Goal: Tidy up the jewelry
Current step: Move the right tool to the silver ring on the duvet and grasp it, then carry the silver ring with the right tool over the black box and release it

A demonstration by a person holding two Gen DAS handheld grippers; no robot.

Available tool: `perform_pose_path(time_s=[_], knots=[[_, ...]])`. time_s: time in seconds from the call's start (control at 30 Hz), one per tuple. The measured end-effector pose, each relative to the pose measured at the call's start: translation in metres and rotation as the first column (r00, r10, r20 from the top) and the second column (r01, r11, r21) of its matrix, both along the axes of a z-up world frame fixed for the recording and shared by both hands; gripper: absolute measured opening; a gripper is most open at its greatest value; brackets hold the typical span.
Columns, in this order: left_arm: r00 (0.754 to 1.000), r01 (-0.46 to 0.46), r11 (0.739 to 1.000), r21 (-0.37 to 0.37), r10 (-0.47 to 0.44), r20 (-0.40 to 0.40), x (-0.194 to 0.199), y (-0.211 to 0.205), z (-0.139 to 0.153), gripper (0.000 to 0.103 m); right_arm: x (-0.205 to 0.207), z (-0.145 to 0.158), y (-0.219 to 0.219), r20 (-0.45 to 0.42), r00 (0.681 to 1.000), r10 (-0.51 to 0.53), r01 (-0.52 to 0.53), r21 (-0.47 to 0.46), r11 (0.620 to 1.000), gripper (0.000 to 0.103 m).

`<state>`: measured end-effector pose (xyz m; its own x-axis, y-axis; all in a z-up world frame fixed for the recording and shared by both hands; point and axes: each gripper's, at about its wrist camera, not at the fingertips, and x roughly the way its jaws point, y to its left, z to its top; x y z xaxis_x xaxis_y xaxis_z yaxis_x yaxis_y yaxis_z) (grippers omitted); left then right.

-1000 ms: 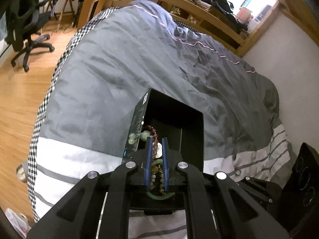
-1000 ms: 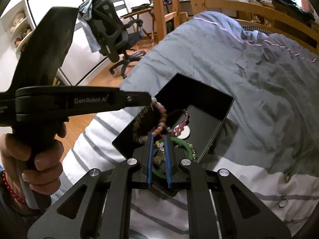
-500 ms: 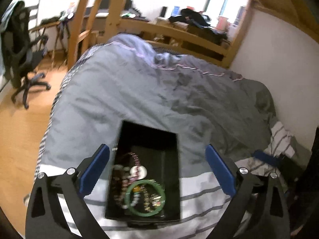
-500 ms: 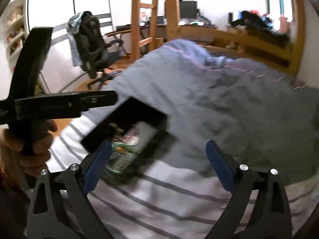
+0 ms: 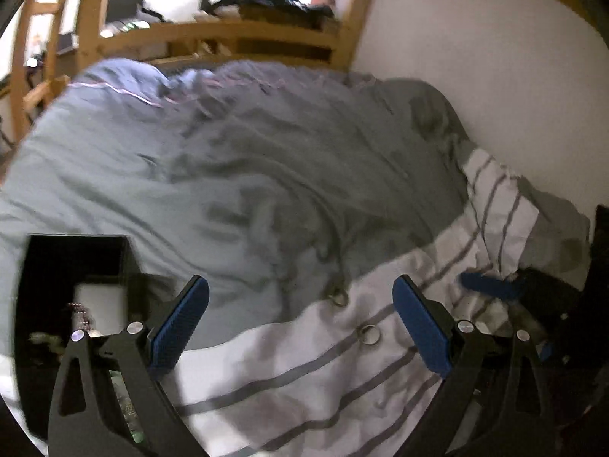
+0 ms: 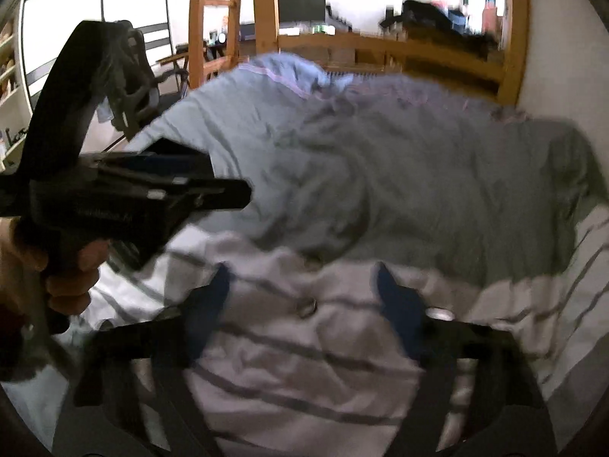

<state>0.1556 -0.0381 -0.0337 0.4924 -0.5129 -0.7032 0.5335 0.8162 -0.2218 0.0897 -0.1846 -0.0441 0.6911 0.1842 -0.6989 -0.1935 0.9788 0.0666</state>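
Observation:
A black jewelry box (image 5: 72, 266) with beaded bracelets inside lies on the bed at the far left of the left wrist view. Two metal rings lie on the striped sheet, one (image 5: 370, 334) between my left gripper's fingers and one (image 5: 338, 297) just beyond. My left gripper (image 5: 300, 327) is open and empty above them. My right gripper (image 6: 302, 304) is open and empty, blurred, with a ring (image 6: 306, 307) on the sheet between its fingers. The left gripper (image 6: 152, 194) also shows at the left of the right wrist view, held by a hand.
A grey duvet (image 5: 247, 152) covers the bed, with a white striped sheet (image 5: 304, 381) in front. A wooden bed frame (image 5: 228, 42) and a white wall (image 5: 495, 76) lie beyond. An office chair (image 6: 129, 76) stands by the window at left.
Both grippers were shut over the box a second ago, then opened. Both have swung right, away from the box, to the rings on the striped sheet.

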Motion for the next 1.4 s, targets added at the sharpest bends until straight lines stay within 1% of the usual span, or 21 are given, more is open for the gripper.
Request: perform_pose_path(time_s=[0.03, 0.07, 0.1, 0.13, 0.17, 0.2, 0.23, 0.3, 0.4, 0.43, 0.47, 0.5, 0.53, 0.63, 0.77, 0.87, 0.97, 1.03, 1.17, 1.27, 1.4], knots=[[1.0, 0.011, 1.0, 0.004, -0.011, -0.005, 0.004, -0.005, -0.006, 0.095, 0.002, -0.007, -0.002, -0.012, 1.0, 0.008, -0.008, 0.007, 1.0, 0.05], [1.0, 0.019, 1.0, 0.014, -0.019, -0.007, 0.007, -0.01, -0.011, 0.094, 0.004, -0.013, -0.001, -0.019, 1.0, 0.017, -0.017, 0.008, 1.0, 0.043], [0.999, 0.031, 0.999, 0.024, -0.031, -0.013, 0.01, -0.016, -0.016, 0.085, 0.008, -0.02, 0.001, -0.031, 0.999, 0.031, -0.031, 0.004, 0.999, 0.042], [0.998, 0.059, 0.998, 0.033, -0.058, -0.034, 0.016, -0.023, -0.024, 0.072, 0.01, -0.025, 0.003, -0.041, 0.998, 0.043, -0.043, 0.005, 0.999, 0.041], [0.996, 0.072, 0.997, 0.041, -0.07, -0.05, 0.019, -0.025, -0.03, 0.068, 0.015, -0.031, 0.004, -0.053, 0.997, 0.055, -0.054, 0.013, 0.998, 0.041], [0.995, 0.087, 0.995, 0.05, -0.084, -0.063, 0.021, -0.029, -0.037, 0.065, 0.02, -0.037, 0.005, -0.062, 0.996, 0.057, -0.056, 0.019, 0.998, 0.041], [0.993, 0.102, 0.993, 0.06, -0.098, -0.068, 0.023, -0.034, -0.043, 0.065, 0.023, -0.041, 0.005, -0.07, 0.996, 0.055, -0.054, 0.027, 0.998, 0.041], [0.987, 0.144, 0.985, 0.092, -0.136, -0.08, 0.026, -0.044, -0.057, 0.062, 0.033, -0.056, 0.001, -0.105, 0.994, 0.035, -0.03, 0.051, 0.998, 0.041], [0.972, 0.225, 0.969, 0.106, -0.216, -0.09, 0.023, -0.057, -0.068, 0.061, 0.044, -0.078, -0.003, -0.168, 0.985, 0.038, -0.024, 0.086, 0.996, 0.041], [0.968, 0.245, 0.963, 0.115, -0.236, -0.087, 0.023, -0.06, -0.07, 0.061, 0.045, -0.082, -0.003, -0.179, 0.983, 0.048, -0.032, 0.091, 0.995, 0.038], [0.965, 0.258, 0.958, 0.124, -0.249, -0.082, 0.022, -0.064, -0.071, 0.061, 0.047, -0.084, -0.002, -0.186, 0.981, 0.05, -0.036, 0.078, 0.996, 0.031], [0.961, 0.272, 0.954, 0.126, -0.263, -0.083, 0.02, -0.065, -0.072, 0.055, 0.048, -0.085, -0.002, -0.193, 0.98, 0.043, -0.032, 0.063, 0.998, 0.027], [0.957, 0.286, 0.95, 0.125, -0.276, -0.091, 0.021, -0.067, -0.074, 0.047, 0.049, -0.085, -0.003, -0.198, 0.98, 0.035, -0.024, 0.058, 0.998, 0.021], [0.953, 0.297, 0.946, 0.128, -0.286, -0.098, 0.022, -0.068, -0.076, 0.036, 0.049, -0.087, -0.011, -0.218, 0.976, 0.01, 0.005, 0.066, 0.998, 0.02], [0.955, 0.29, 0.942, 0.168, -0.273, -0.114, 0.024, -0.068, -0.08, 0.023, 0.047, -0.081, -0.017, -0.204, 0.978, -0.034, 0.044, 0.046, 0.998, 0.02], [0.954, 0.293, 0.94, 0.173, -0.277, -0.113, 0.025, -0.067, -0.08, 0.022, 0.048, -0.078, -0.026, -0.193, 0.98, -0.054, 0.068, 0.067, 0.995, 0.02], [0.95, 0.311, 0.934, 0.178, -0.299, -0.088, 0.018, -0.069, -0.075, 0.022, 0.047, -0.072, -0.032, -0.172, 0.982, -0.082, 0.096, 0.075, 0.993, 0.02], [0.947, 0.32, 0.927, 0.194, -0.31, -0.081, 0.015, -0.071, -0.074, 0.019, 0.045, -0.068, -0.037, -0.164, 0.981, -0.101, 0.116, 0.089, 0.989, 0.02], [0.95, 0.313, 0.92, 0.235, -0.302, -0.083, 0.015, -0.075, -0.076, 0.019, 0.047, -0.066, -0.042, -0.161, 0.981, -0.112, 0.131, 0.114, 0.985, 0.021], [0.953, 0.303, 0.922, 0.241, -0.293, -0.078, 0.015, -0.074, -0.074, 0.019, 0.047, -0.064, -0.042, -0.151, 0.982, -0.114, 0.133, 0.123, 0.983, 0.021], [0.958, 0.286, 0.93, 0.231, -0.279, -0.063, 0.017, -0.072, -0.065, 0.019, 0.047, -0.057, -0.043, -0.102, 0.987, -0.123, 0.136, 0.135, 0.981, 0.021]])
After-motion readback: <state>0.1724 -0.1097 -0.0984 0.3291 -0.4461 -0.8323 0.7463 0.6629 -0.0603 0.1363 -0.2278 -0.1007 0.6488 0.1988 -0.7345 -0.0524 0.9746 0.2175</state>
